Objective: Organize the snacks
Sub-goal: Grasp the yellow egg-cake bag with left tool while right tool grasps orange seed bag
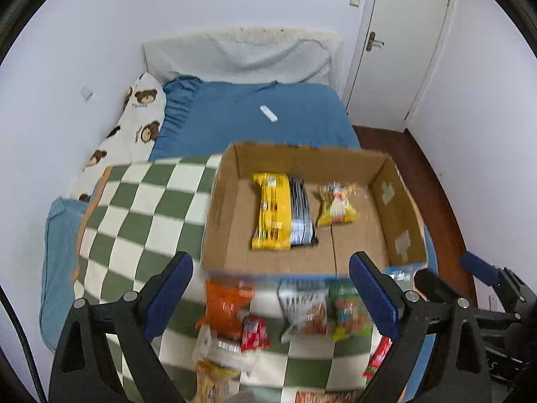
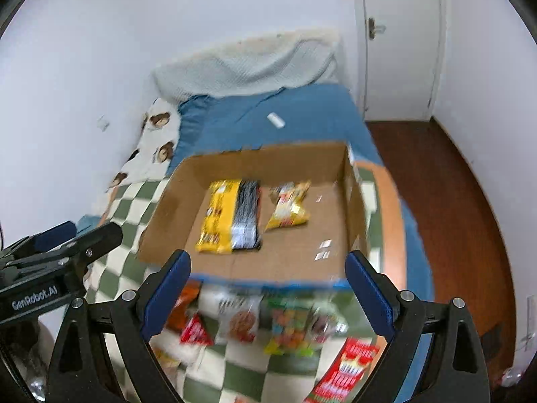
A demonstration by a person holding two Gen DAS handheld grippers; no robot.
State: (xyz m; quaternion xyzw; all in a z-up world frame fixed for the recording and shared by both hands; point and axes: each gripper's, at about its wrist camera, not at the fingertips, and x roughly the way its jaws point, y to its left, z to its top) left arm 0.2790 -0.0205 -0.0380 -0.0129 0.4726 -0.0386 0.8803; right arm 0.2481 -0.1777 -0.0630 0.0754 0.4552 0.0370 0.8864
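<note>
Both grippers released, left gripper (image 1: 270, 288), right gripper (image 2: 266, 287) | red packet (image 2: 345, 369) clearest right | box (image 1: 399, 208): three snacks

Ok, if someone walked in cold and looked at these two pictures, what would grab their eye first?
Probably the open cardboard box on the bed, holding a long yellow packet beside a black one, plus a smaller yellow bag to their right. Next, the loose pile of bright snacks on the green checkered blanket in front of the box. Both the left gripper and right gripper hang open above that pile.
</note>
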